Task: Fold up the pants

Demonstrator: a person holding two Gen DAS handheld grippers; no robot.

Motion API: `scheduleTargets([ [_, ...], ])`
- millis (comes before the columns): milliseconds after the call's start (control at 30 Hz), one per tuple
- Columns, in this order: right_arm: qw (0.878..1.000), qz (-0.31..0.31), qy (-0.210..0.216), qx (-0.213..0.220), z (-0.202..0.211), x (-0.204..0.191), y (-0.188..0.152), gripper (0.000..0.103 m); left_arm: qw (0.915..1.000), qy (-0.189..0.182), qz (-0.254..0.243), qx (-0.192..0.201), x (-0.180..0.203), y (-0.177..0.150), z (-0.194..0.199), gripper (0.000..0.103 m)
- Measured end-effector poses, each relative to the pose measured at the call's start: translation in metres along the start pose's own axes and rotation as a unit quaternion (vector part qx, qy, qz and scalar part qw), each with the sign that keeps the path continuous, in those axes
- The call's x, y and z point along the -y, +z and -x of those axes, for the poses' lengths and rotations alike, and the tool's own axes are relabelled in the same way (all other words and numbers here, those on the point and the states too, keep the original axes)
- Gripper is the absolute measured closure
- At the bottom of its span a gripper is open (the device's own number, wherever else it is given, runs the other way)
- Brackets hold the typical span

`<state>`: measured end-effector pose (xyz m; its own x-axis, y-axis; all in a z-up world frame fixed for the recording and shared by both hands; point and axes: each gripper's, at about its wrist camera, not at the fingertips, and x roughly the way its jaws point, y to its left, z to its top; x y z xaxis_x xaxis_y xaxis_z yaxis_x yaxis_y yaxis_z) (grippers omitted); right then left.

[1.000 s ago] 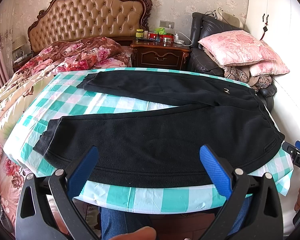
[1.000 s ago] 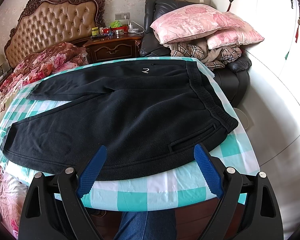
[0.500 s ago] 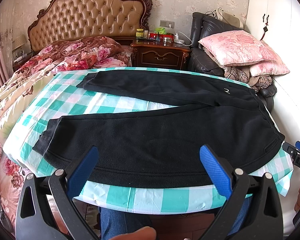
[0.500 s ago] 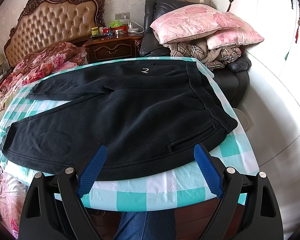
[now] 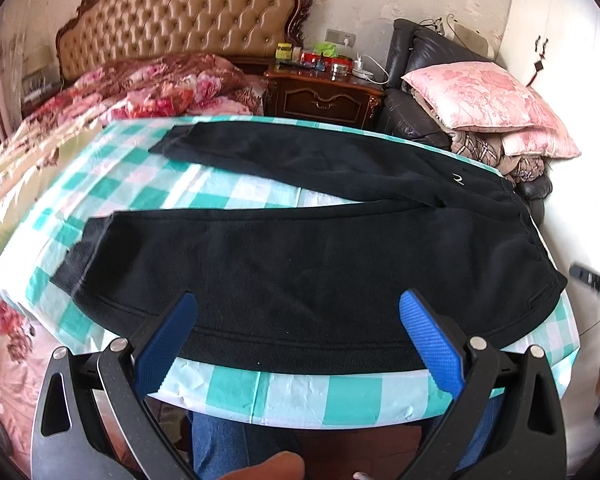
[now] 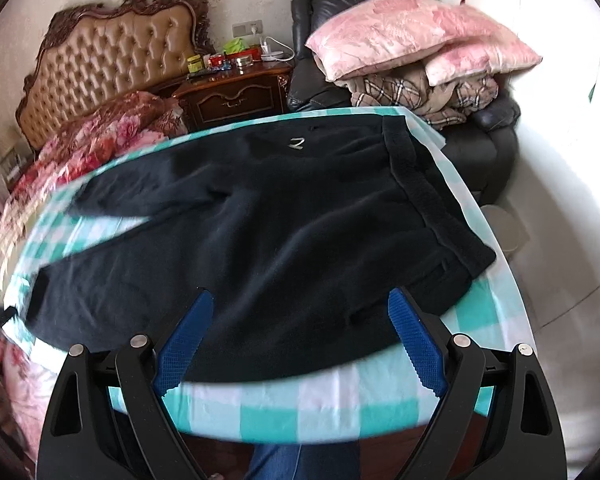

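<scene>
Black fleece pants (image 5: 300,256) lie flat on a table with a teal-and-white checked cloth (image 5: 204,196), legs spread to the left, waistband at the right. They also show in the right wrist view (image 6: 284,232), with a small white logo (image 6: 297,143). My left gripper (image 5: 298,340) is open and empty, above the near leg's front edge. My right gripper (image 6: 300,344) is open and empty, above the near hip area by the pocket. The right gripper's tip (image 5: 596,280) shows at the left view's right edge.
A bed with a floral quilt (image 5: 140,92) and tufted headboard stands at the back left. A wooden nightstand (image 5: 324,96) with small items is behind the table. A dark armchair with pink pillows (image 5: 480,100) is at the back right. My legs in jeans (image 5: 228,444) are below the table edge.
Both grippers have moved forward over the pants' near edge, the right one more so. Both stay open. The pants have not moved.
</scene>
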<state>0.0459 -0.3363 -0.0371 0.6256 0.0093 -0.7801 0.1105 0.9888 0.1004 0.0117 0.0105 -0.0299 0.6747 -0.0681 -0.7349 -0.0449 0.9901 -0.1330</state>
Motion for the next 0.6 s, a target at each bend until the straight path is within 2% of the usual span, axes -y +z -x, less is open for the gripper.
scheduleTargets([
  [133,0.999,-0.026,-0.012,-0.021,-0.042,0.044,0.067,0.016,0.9994,-0.014,0.022,-0.021,-0.024,-0.001,-0.013,0.001],
  [267,0.994,-0.071,-0.014,-0.077,-0.121,0.102,0.148,0.015,0.9973,-0.017,0.055,-0.045,-0.046,0.001,-0.028,0.002],
  [367,0.992,-0.052,-0.051,-0.105,-0.179,0.122,0.194,0.015,0.9963,0.000,0.061,-0.060,-0.055,0.002,-0.040,0.002],
  [500,0.988,-0.060,-0.041,-0.137,-0.242,0.144,0.233,0.015,0.9951,0.024,0.062,-0.073,-0.061,0.008,-0.053,0.002],
  [600,0.985,-0.065,-0.046,-0.154,-0.277,0.158,0.249,0.015,0.9937,0.042,0.070,-0.078,-0.068,0.013,-0.062,0.002],
])
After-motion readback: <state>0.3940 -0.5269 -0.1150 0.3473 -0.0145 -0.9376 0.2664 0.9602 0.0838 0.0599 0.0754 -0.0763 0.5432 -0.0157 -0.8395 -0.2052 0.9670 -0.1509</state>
